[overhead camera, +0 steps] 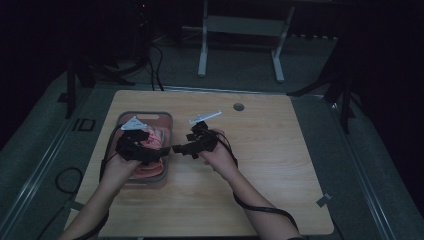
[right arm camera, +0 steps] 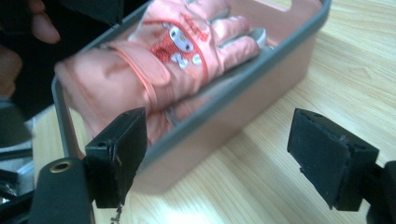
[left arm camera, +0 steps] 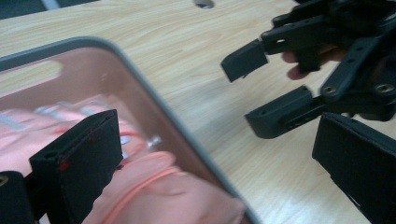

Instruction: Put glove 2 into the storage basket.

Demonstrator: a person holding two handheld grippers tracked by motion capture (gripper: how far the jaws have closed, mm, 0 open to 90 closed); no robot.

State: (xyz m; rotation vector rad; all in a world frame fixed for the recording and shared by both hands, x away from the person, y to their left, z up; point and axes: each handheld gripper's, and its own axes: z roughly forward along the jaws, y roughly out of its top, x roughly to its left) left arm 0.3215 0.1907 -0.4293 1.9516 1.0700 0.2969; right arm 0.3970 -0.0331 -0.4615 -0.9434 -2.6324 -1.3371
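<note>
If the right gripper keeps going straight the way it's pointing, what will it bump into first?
Most likely the side wall of the pink tray. The right gripper, jaws open, points at that wall across bare table, with the pink glove lying inside just beyond. Depth is hard to judge, so it might clear the rim.

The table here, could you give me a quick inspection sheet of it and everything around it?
Surface: wooden table, pale grain, with a round grommet hole near its far edge.
Job's things: pink glove with a cartoon patch, lying in a pink tray with a grey rim.
Clutter: nothing seen.
Grippers: left gripper over the tray, jaws open; right gripper beside the tray's right wall, jaws open and empty.
Cables: a black cable runs along the right forearm; more cables lie on the floor beyond the table.
Surroundings: dim room, grey floor, white desk frame behind.
</note>
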